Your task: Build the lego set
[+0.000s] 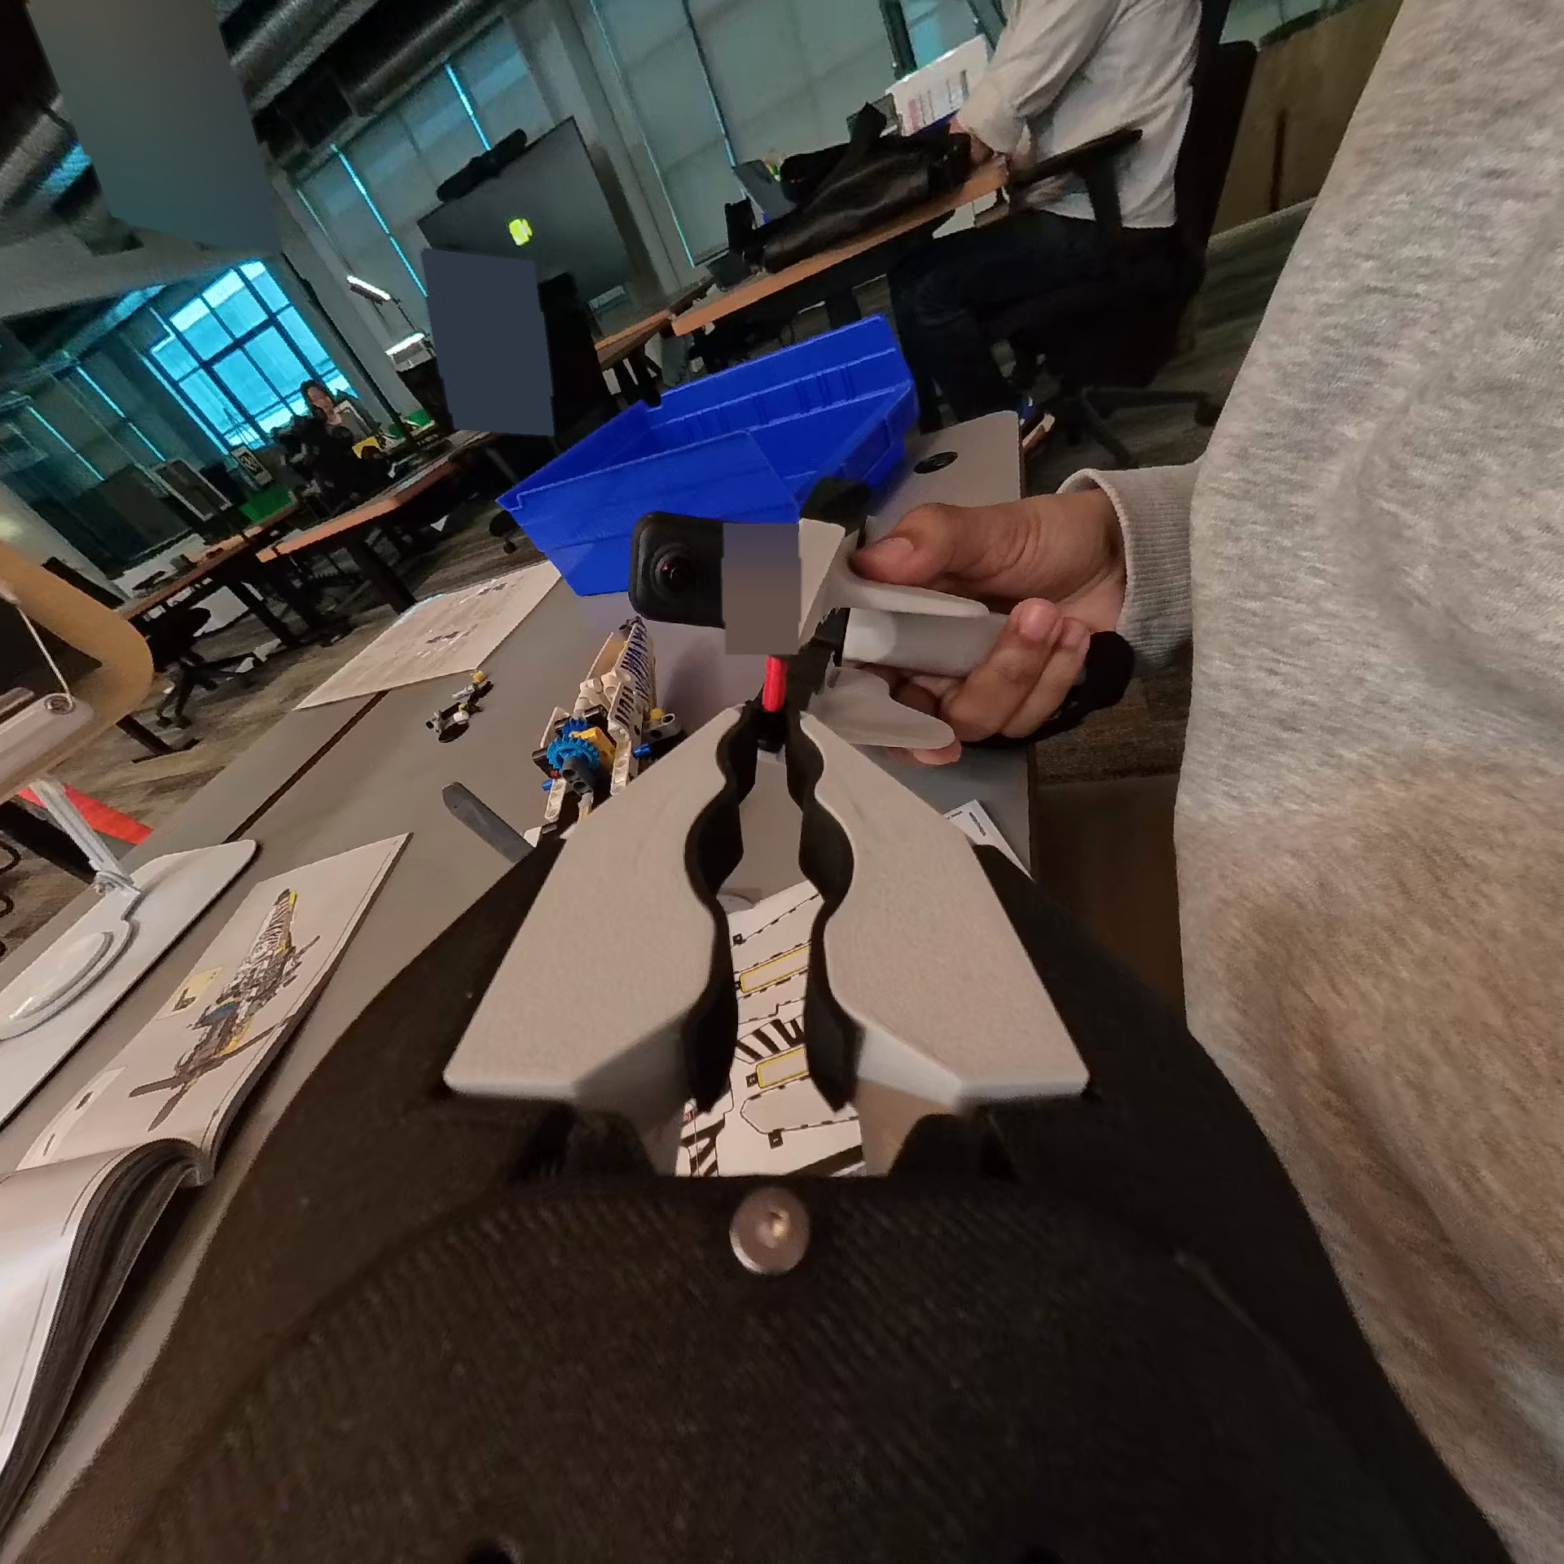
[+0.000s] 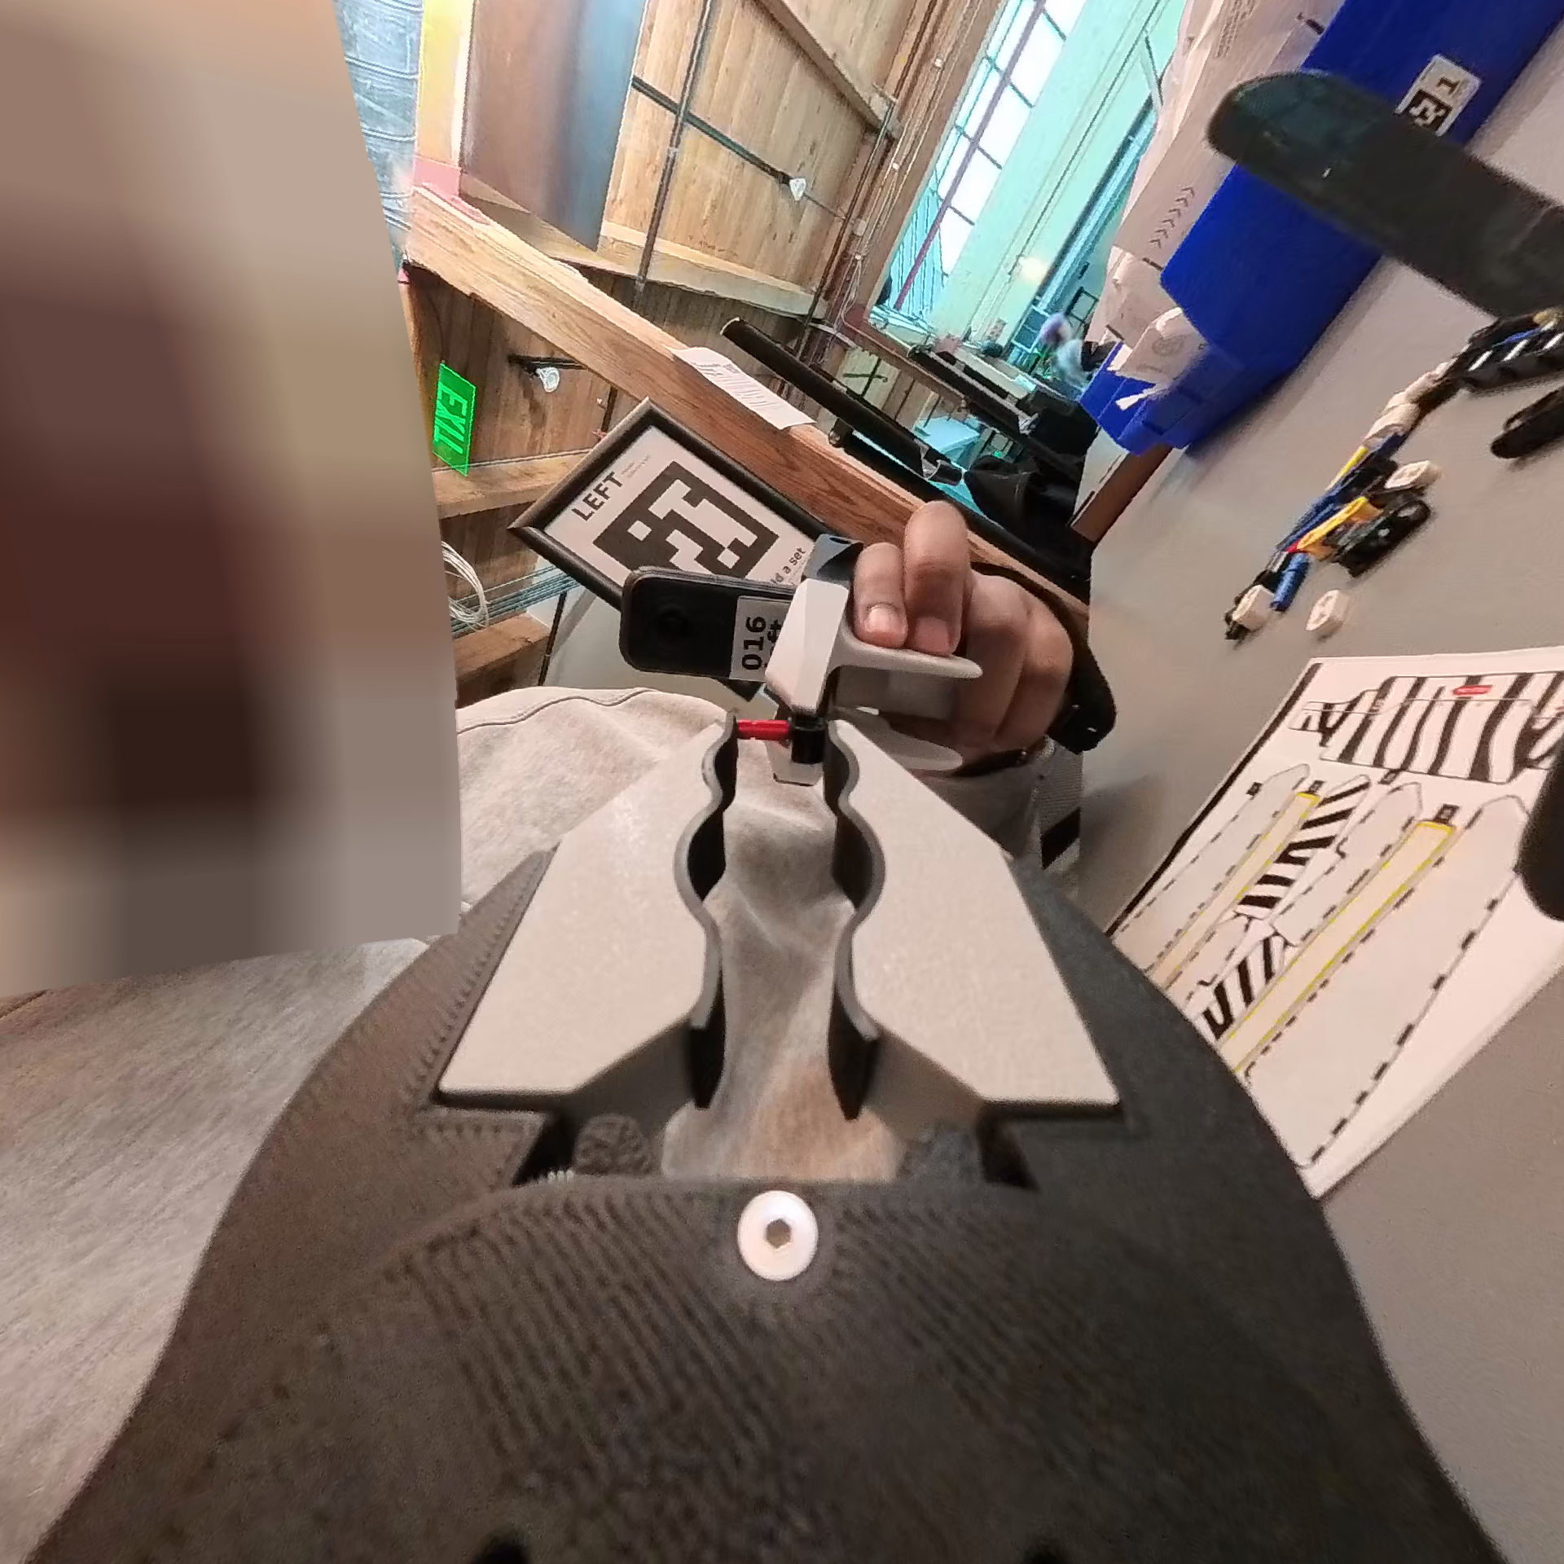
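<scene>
My left gripper [image 1: 766, 729] is shut on a small black connector [image 1: 767, 740] with a red axle [image 1: 772, 682] sticking out of it. In the right wrist view the left gripper [image 2: 800, 756] holds the connector [image 2: 806, 736] with the red axle [image 2: 757, 729] lying across the tips of my right gripper [image 2: 783, 740]. The right gripper's jaws stand apart, one on each side of the piece. The right gripper also shows in the left wrist view [image 1: 808, 677], facing my left one. The partly built lego model [image 1: 603, 719] stands on the grey table beyond.
A sticker sheet [image 2: 1354, 889] lies under the grippers. An open instruction booklet [image 1: 228, 999] is at the left, a blue bin [image 1: 719, 457] at the back and small loose pieces [image 1: 461, 707] near a paper sheet [image 1: 440, 635]. The person's grey sweater [image 1: 1354, 762] fills the right.
</scene>
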Demonstrator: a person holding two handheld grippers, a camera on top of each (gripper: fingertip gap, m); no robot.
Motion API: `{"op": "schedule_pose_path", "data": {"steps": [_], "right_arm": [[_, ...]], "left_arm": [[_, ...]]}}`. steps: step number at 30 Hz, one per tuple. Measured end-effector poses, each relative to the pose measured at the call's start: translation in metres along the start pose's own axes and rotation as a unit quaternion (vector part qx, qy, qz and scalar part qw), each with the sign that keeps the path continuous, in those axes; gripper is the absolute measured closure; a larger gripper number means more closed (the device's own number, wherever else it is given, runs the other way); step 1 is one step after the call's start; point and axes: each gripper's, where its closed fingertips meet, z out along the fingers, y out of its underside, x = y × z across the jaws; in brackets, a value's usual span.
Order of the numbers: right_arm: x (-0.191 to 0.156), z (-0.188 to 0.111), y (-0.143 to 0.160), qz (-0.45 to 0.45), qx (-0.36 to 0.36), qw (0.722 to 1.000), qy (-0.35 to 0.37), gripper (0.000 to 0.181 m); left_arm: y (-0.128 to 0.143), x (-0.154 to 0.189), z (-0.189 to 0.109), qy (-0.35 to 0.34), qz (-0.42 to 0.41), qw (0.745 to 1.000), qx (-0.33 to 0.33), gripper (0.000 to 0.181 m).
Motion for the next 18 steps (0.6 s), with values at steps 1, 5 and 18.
{"op": "schedule_pose_path", "data": {"steps": [1,5,18], "right_arm": [[-0.0001,0.0,-0.0002,0.0,0.001,1.0,0.0,0.164],[0.0031,-0.0006,-0.0039,-0.016,0.012,1.0,0.015,0.163],[0.0023,-0.0003,-0.0026,-0.052,0.002,0.998,0.026,0.163]], "left_arm": [[-0.0003,-0.0004,-0.0001,-0.002,0.001,1.0,0.0,0.177],[0.001,-0.006,-0.0019,-0.022,0.021,0.999,-0.009,0.177],[-0.0001,-0.0045,-0.0013,-0.034,0.051,0.998,-0.014,0.178]]}}
